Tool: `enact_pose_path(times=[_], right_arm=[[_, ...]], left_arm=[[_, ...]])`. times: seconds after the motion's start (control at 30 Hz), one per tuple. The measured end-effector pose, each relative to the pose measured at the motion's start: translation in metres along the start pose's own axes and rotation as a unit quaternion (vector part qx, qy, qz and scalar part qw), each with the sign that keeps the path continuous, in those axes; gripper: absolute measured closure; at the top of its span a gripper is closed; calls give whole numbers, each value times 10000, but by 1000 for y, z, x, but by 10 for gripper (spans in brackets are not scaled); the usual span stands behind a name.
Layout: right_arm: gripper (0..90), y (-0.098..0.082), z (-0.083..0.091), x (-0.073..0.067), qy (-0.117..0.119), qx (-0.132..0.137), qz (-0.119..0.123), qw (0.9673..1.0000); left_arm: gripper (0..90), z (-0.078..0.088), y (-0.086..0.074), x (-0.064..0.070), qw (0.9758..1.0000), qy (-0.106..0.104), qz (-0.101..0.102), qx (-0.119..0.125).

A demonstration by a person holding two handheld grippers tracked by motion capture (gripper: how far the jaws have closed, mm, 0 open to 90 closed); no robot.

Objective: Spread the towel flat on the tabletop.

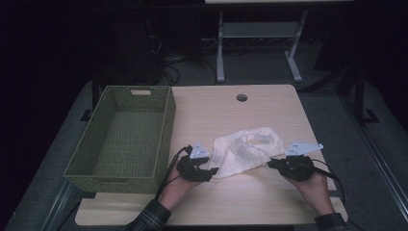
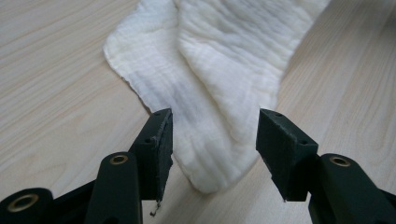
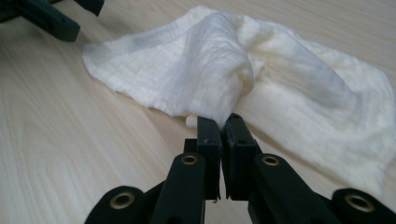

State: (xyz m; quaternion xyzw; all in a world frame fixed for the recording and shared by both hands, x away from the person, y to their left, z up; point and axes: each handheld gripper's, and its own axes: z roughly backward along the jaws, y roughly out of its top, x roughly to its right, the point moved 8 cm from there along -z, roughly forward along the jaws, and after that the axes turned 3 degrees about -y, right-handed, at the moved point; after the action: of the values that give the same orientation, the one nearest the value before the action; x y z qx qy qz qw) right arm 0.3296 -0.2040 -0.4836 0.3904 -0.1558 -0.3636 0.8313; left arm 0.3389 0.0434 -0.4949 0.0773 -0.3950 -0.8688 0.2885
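Note:
A crumpled white cloth (image 1: pixel 245 150) lies on the light wooden table (image 1: pixel 250 202). My left gripper (image 1: pixel 212 170) sits at the cloth's left corner with its jaws open. In the left gripper view that corner of the cloth (image 2: pixel 205 140) lies between the two fingers, and the left gripper (image 2: pixel 214 149) is not touching it. My right gripper (image 1: pixel 272 163) is at the cloth's right edge. In the right gripper view the right gripper (image 3: pixel 220 122) is shut on a raised fold of the cloth (image 3: pixel 219 79), which tents up from the table.
A green woven basket (image 1: pixel 166 139) stands empty at the table's left side, close to my left hand. A round cable hole (image 1: pixel 241 97) is in the table's far middle. A white desk frame (image 1: pixel 260 33) stands on the floor beyond the table.

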Motion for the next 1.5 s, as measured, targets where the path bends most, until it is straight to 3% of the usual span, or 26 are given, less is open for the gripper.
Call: enact_pose_path(times=[0.2, 0.5, 0.7, 0.77, 0.83, 1.27, 1.5], right_arm=[[861, -26, 21, 4, -142, -108, -140, 9997], [861, -60, 35, 1, -203, -359, -315, 9987], [826, -69, 38, -2, -191, -415, -369, 9983], [732, -64, 41, 0, -209, -308, -355, 9987], [710, -62, 42, 2, -222, -254, -351, 9988], [646, -31, 42, 20, -315, 45, -340, 9989], [637, -6, 45, 31, -406, 331, -269, 9983]], left_arm=[[457, -6, 3, -2, 10000, -16, -42, -46], [474, -16, 1, -6, 9997, -49, -22, -227], [489, -20, 0, -6, 9995, -86, -54, -294], [492, -21, 2, -7, 9995, -66, -77, -288], [492, -21, 4, -8, 9996, -48, -51, -269], [492, -27, 33, -34, 9998, 117, 0, -142], [495, -33, 50, -51, 9997, 225, 27, -35]])
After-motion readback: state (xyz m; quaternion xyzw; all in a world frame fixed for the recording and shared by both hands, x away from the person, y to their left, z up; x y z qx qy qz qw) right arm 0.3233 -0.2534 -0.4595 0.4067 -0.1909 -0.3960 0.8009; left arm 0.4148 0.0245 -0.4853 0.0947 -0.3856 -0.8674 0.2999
